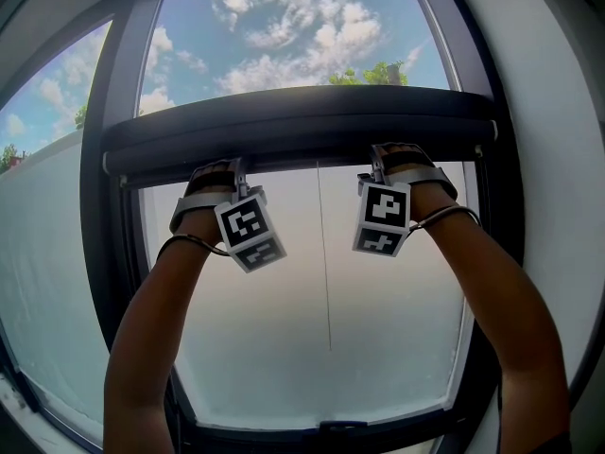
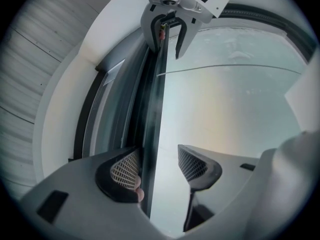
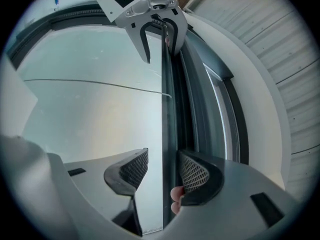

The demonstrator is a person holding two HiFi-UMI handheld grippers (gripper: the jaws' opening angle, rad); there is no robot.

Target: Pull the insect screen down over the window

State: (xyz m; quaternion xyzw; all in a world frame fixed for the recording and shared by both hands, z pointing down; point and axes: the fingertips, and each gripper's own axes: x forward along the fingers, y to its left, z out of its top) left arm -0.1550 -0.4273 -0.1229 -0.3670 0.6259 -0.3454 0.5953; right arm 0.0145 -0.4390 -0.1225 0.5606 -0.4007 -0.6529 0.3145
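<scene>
left tool (image 2: 157,166): jaws apart, straddling lip of screen bar (image 2: 150,134). outer pad looks close against bar, inner pad clear of it, so not clamped.
right tool (image 3: 162,166): mirrored, jaws apart round same lip.
bar's long axis runs straight from one tool to other, across window (image 1: 284,26). both tools equally near, one each side of thin cord (image 1: 324,253).
judgement: close both, then pull level toward lower sill (image 1: 331,426), well below tools.

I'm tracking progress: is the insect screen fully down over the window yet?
No, only partly down: its dark bar sits high in the window frame, far above the frame's bottom edge.
</scene>
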